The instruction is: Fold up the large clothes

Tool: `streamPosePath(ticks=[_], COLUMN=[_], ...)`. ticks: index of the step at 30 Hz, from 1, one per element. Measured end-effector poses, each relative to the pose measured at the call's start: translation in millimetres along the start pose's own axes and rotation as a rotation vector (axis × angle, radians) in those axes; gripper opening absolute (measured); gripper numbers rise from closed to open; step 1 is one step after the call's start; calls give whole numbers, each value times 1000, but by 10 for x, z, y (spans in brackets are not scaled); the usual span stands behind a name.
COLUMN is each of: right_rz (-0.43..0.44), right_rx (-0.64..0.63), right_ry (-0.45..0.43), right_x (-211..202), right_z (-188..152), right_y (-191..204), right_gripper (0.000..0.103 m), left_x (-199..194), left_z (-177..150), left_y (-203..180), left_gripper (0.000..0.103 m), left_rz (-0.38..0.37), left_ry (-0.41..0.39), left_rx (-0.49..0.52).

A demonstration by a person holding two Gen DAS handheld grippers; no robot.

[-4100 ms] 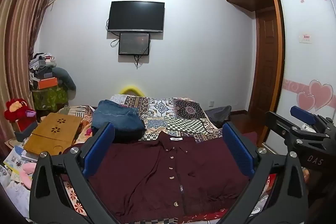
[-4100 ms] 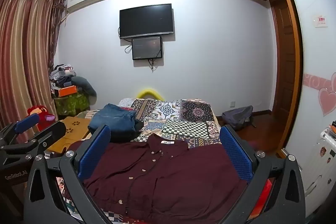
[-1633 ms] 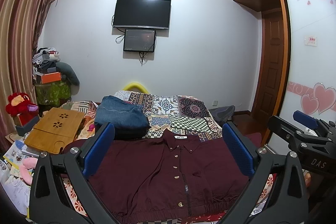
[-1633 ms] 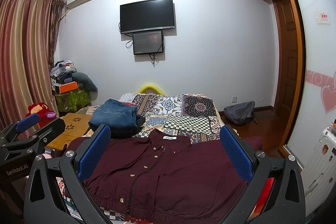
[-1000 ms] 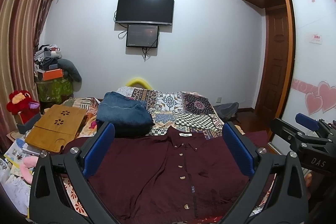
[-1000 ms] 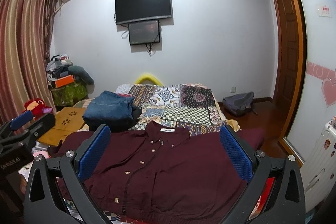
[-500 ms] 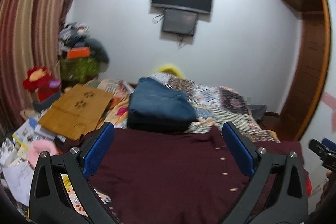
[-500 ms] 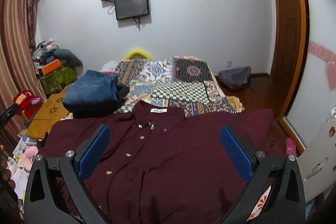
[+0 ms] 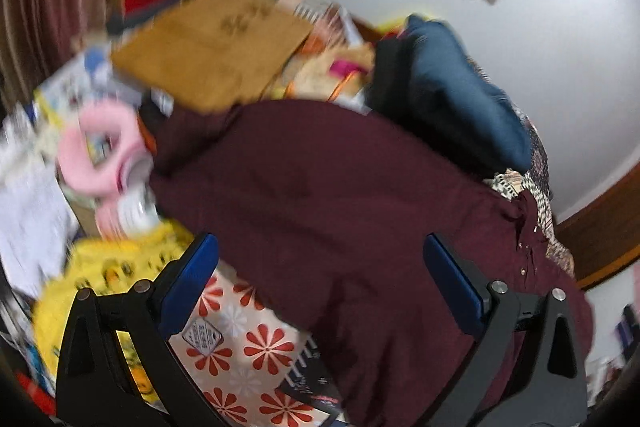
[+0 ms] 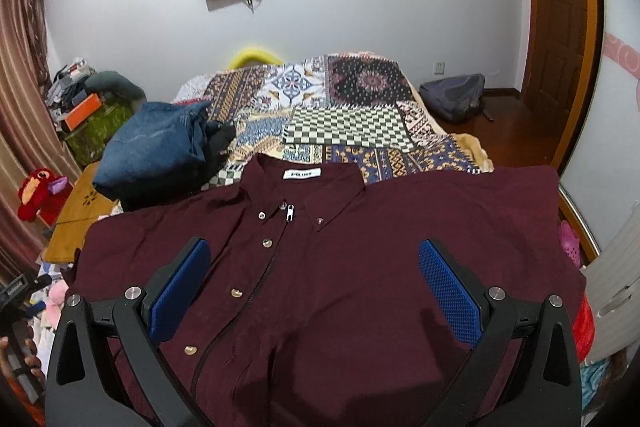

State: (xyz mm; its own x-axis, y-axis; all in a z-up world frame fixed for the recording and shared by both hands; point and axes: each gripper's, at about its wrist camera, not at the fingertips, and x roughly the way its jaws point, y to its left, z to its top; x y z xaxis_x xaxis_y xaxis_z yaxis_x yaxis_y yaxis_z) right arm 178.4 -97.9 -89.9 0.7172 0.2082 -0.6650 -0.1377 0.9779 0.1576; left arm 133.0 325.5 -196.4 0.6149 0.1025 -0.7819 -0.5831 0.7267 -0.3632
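Observation:
A large maroon button-up shirt [image 10: 360,267] lies spread flat, front up, on the bed, collar toward the far wall. My right gripper [image 10: 314,279] is open and empty above the shirt's chest, its blue pads either side of the button line. In the left wrist view, blurred and tilted, the shirt's left sleeve side [image 9: 320,195] fills the middle. My left gripper [image 9: 320,275] is open and empty over that side, near the bed's left edge.
Folded blue jeans [image 10: 156,147] lie on the patchwork bedspread [image 10: 348,123] behind the shirt. A wooden lap table [image 9: 208,43], pink object [image 9: 100,155], yellow item [image 9: 100,275] and papers crowd the left side. A backpack [image 10: 456,103] sits on the floor by the door.
Both grippers have dropped toward the shirt. The left one swung left and tilted toward the sleeve side; the right one moved in over the chest. Both stayed open.

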Motion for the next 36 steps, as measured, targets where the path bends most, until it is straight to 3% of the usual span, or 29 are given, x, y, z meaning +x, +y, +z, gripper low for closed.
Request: streamPosePath(ticks=[2,6,9,12,15,19,24,27,30,32,34,36], right_rz=[-2,-6,-6,10,22,19,22,20,25,32,30,27], right_rx=[-5,-11,-12,-5,18,46,69,69,66,60,50,44], right_ry=[18,51,75,95,103,91,67,54,42,33,24,21], right_x=[47,155,233,259,251,200,101,60,14,-18,-47,-57], right_z=[-5,-1,6,7,6,25,37,33,29,26,20,20], right_y=[-1,3,-2,-26,-67,-152,-210,-226,-218,-209,-207,-206], right_gripper=[103,103,103,103,103,103,103,103,103,103,103,103], left_x=[152,399,492,580,628,566,282,-9,-296,-327,-296,-250], left_z=[-35,-113,-115,-83,-19,81,241,328,264,165,0,-202], left_y=[169,440,515,566,526,364,46,-367,-962,-1237,-1483,-1748], left_gripper=[103,86,82,65,43,13,8,7,7,6,6,6], left_rz=[-17,-86,-146,-189,-153,-48,10,-17,-97,-84,-204,-226], left_ry=[48,141,164,167,159,112,-9,-102,-177,-178,-143,-113], left_rx=[-64,-196,-260,-311,-289,-201,-77,45,196,268,340,420])
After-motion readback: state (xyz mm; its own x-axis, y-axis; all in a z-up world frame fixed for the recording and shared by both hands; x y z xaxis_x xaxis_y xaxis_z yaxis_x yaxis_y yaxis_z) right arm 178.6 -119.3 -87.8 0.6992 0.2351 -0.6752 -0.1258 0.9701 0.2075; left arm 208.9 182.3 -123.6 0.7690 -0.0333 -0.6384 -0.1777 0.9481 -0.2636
